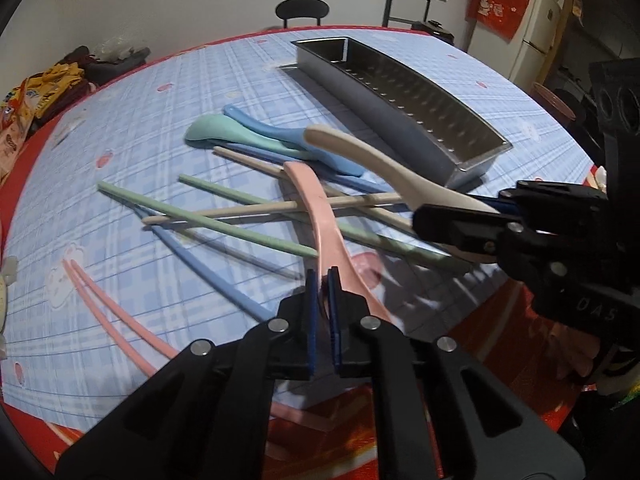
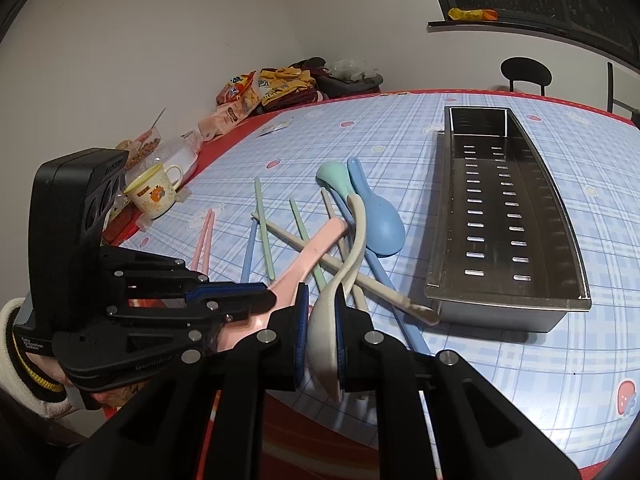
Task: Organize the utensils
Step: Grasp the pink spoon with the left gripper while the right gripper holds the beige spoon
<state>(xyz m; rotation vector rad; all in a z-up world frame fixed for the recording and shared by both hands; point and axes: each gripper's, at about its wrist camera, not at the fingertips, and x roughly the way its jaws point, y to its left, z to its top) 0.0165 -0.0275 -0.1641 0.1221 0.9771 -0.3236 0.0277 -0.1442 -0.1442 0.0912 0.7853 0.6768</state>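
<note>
With the left gripper (image 1: 323, 280) clamped on the pink spoon (image 1: 320, 216) and the right gripper (image 2: 320, 300) on the white spoon (image 2: 352, 256), both above the chopsticks (image 1: 224, 224) beside the metal tray (image 2: 508, 216), lifting could drag the crossed sticks or twist a spoon loose.

Left wrist view: bowl of the pink spoon (image 1: 320, 216) hidden behind the left gripper (image 1: 322, 280) fingers; handle visible only. Bowl of the cream spoon (image 1: 360, 152) largely covered by the right gripper (image 1: 460, 226). Pink chopsticks (image 1: 104, 304) pass under the gripper body, near ends unseen. Right wrist view: print on snack packets (image 2: 240, 98) unreadable. Person's sleeve (image 2: 12, 344) cut off at frame edge. Bench (image 2: 500, 360) near edge hidden.
</note>
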